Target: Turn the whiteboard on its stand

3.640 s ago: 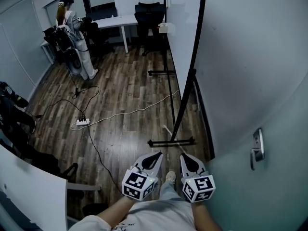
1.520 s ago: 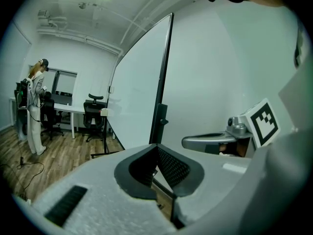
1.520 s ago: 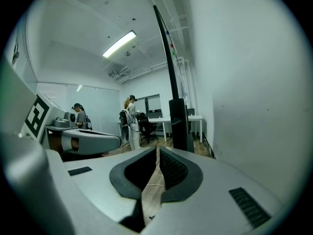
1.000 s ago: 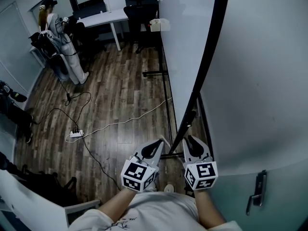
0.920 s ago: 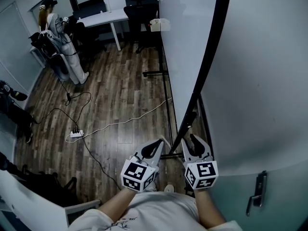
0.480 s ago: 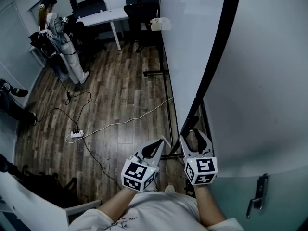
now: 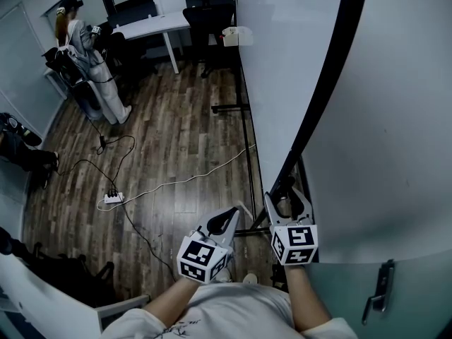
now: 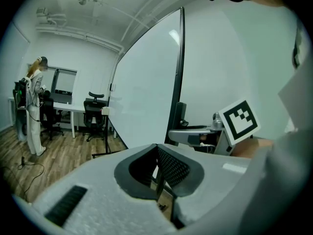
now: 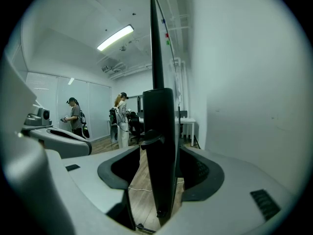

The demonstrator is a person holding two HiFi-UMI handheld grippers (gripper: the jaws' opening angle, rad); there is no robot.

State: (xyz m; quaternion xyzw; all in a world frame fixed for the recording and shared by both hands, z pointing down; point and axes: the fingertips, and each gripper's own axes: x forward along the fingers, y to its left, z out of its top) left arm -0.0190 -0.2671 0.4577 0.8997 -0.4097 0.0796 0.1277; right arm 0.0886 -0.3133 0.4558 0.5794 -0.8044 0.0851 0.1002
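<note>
The whiteboard [image 7: 282, 62] stands edge-on to me in its black frame [image 7: 332, 76], on a black floor stand [image 7: 247, 154]. My right gripper [image 7: 288, 198] sits at the frame's lower end. In the right gripper view the black frame post [image 9: 161, 146] stands between the jaws of the right gripper [image 9: 164, 168]; the jaws are opening and a gap shows on the post's left side. My left gripper [image 7: 227, 221] hangs beside it, left of the post, with its tips together and nothing held. The left gripper view shows the left gripper [image 8: 157, 151] short of the board [image 8: 146, 97].
A wall [image 7: 402, 133] and a door with a handle [image 7: 383, 288] lie close on the right. A power strip [image 7: 113, 198] and cables [image 7: 191, 175] lie on the wood floor. A person [image 7: 85, 55], a desk [image 7: 152, 27] and an office chair [image 7: 208, 13] stand at the far end.
I have come up to the stand. The right gripper moved forward around the frame post and its jaws spread apart. The left gripper stayed beside it.
</note>
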